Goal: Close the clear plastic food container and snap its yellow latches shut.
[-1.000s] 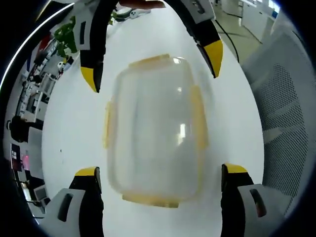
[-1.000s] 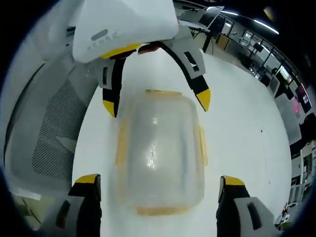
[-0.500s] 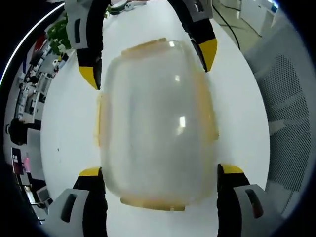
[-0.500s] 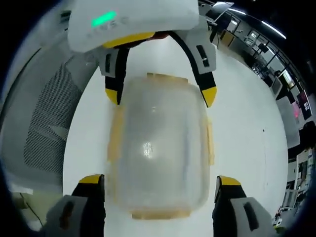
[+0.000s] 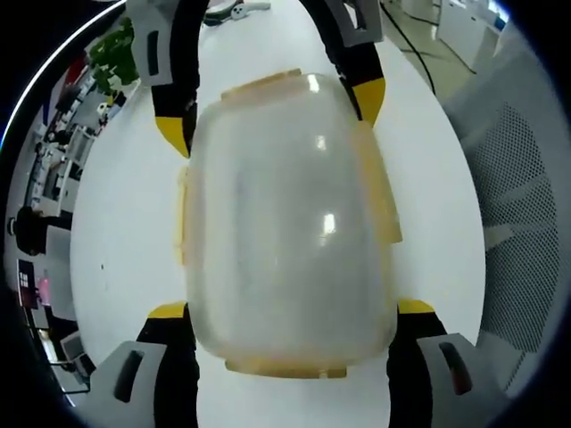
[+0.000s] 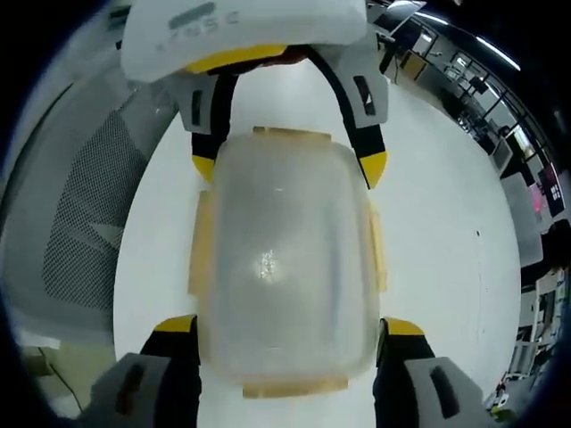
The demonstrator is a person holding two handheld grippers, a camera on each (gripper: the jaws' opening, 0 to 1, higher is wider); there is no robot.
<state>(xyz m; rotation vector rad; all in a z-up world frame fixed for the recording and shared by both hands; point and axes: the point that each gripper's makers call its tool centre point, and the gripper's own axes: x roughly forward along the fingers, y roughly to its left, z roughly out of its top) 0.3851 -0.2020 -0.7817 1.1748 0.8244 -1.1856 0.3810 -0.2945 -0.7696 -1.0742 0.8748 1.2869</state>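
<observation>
- In the left gripper view, I saw the clear plastic food container (image 5: 290,223) lying on the white table (image 5: 125,232), lid on top, straight ahead of my left gripper (image 5: 290,312).
- My left gripper's jaws stood wide, one yellow tip at each near corner of the container, just beside its walls; I could not tell whether they touched.
- The yellow latches (image 5: 379,192) ran along all four edges; the one on the right long side flared outward from the wall.
- The right gripper (image 5: 272,111) came in from the far end, its yellow tips flanking the container's far corners.
- A grey mesh chair (image 5: 517,205) stood beside the table on the right of this view.
- In the right gripper view, I saw the same container (image 6: 281,259) between the spread jaws of my right gripper (image 6: 290,325), whose tips sat just beside its near corners.
- The left gripper (image 6: 285,165) faced me from the far end, jaws wide around the far corners.
- Latches (image 6: 201,245) showed on both long sides and both ends, and the near one (image 6: 294,387) stuck out past the rim.
- The mesh chair (image 6: 80,205) lay to the left here, and the table (image 6: 446,250) stretched to the right.
</observation>
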